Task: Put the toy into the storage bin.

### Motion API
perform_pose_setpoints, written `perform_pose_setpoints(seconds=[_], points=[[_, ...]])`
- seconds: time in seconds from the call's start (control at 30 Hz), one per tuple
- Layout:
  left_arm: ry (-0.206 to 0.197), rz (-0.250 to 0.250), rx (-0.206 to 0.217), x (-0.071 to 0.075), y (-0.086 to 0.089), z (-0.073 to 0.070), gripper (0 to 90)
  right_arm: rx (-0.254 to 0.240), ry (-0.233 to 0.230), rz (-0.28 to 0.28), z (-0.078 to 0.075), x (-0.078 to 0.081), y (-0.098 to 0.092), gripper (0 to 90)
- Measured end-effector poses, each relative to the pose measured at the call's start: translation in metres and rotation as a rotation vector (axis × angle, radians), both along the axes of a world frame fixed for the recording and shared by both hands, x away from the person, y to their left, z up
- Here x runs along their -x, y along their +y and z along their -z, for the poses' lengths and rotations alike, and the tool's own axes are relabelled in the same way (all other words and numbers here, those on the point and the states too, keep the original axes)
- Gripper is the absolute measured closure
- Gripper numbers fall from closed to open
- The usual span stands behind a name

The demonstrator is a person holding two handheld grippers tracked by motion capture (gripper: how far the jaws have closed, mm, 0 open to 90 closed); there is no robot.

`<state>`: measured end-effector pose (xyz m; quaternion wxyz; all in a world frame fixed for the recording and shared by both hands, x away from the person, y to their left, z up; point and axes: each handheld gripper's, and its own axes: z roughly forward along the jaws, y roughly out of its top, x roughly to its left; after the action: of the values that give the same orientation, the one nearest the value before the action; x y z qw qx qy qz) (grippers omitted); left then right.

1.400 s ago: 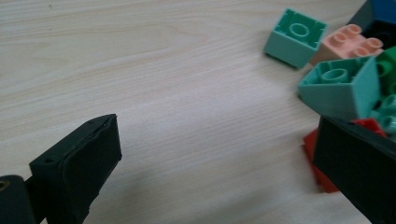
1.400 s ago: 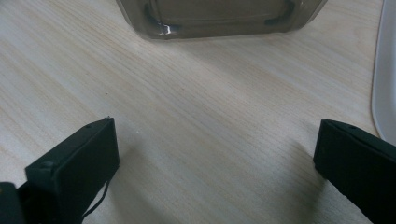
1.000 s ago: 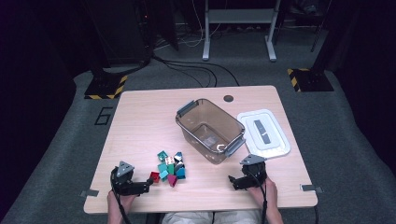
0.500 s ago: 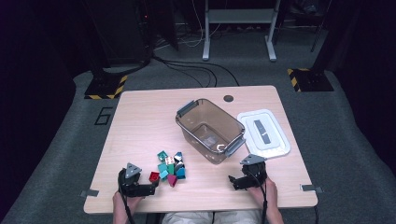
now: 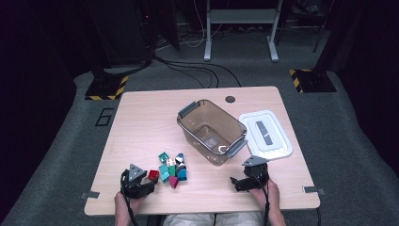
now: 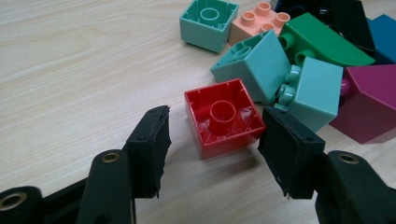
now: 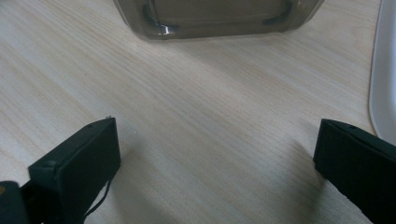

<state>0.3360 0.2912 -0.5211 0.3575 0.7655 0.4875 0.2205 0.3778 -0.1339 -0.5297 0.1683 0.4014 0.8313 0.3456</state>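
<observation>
The left hand-held gripper (image 5: 149, 181) sits low at about 7 o'clock on the wooden surface (image 5: 141, 127), with a red block (image 6: 223, 116) between its two black jaws. The jaws have just been closing in on the block. In the left gripper view the right pad stands at, or just beside, the block's right corner, while a clear strip of wood separates the left pad from the block's other side, so the jaws are not yet clamped on it. The red block lies upside down, its hollow underside and centre tube facing up, at the near left edge of a small heap of blocks (image 5: 172, 165). Just beyond it, at about 1 o'clock in the left gripper view, lie a tilted teal block (image 6: 254, 63) and a second teal block (image 6: 314, 91), with a magenta block (image 6: 369, 107) at 3 o'clock. The right hand-held gripper (image 5: 237, 182) rests at about 5 o'clock on the surface, its jaws spread wide over bare wood. Ahead of it stands a clear brown-tinted bin (image 5: 211, 129), with a white lid (image 5: 266, 134) lying flat to the bin's right.
</observation>
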Motion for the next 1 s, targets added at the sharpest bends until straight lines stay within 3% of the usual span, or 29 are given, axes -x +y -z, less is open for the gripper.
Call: perform_pose_setpoints(seconds=[0.23,0.37,0.67,1.0], points=[[0.017,-0.006,-0.023,-0.005,-0.002,0.0,53.1,0.0,0.0,0.0,0.0,0.0,0.0,0.0],[0.027,-0.017,-0.012,-0.007,-0.002,0.002,57.6,0.0,-0.001,0.001,0.0,0.0,0.0,0.2],[0.015,-0.013,0.01,-0.009,0.003,0.0,58.4,-0.002,0.001,0.005,0.0,0.0,0.0,0.2],[-0.007,-0.003,0.024,-0.015,0.004,-0.016,58.4,-0.002,0.001,0.005,0.0,0.0,0.0,0.2]])
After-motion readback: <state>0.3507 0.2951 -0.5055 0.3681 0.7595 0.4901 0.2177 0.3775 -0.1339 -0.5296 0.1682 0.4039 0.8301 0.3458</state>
